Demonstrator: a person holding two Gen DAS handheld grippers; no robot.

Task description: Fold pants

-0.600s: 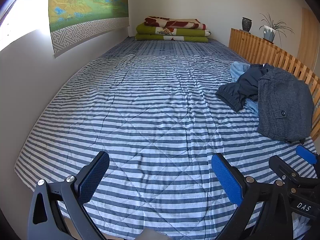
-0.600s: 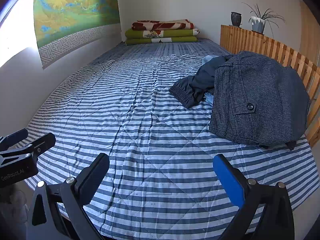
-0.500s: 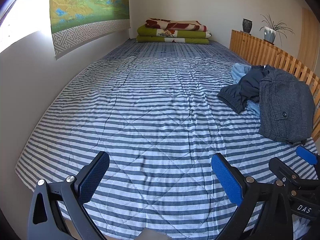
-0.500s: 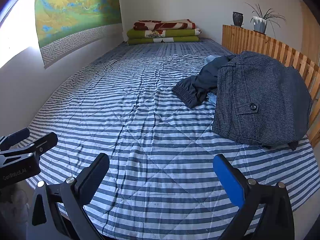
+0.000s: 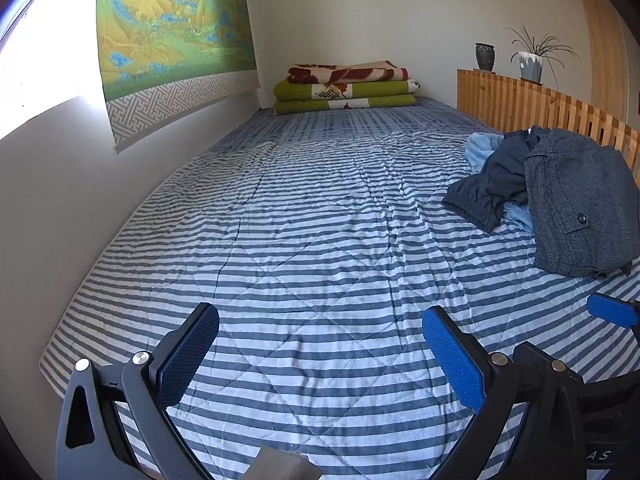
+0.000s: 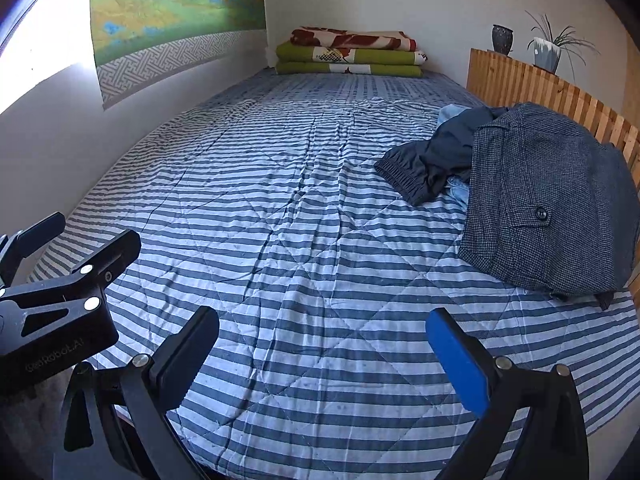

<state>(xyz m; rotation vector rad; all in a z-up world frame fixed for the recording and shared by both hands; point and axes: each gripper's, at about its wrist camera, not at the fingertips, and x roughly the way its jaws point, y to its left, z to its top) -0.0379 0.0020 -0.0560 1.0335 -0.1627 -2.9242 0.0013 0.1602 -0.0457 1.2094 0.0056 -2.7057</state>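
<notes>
On the black body of the left gripper, low at the left edge of the right wrist view, faint grey letters read about like "GenRobot.AI". In the left wrist view, on the black body of the right gripper, down in the right corner, only the white letters "AS" show, the rest being cut off. Nothing else in the room carries readable writing.
</notes>
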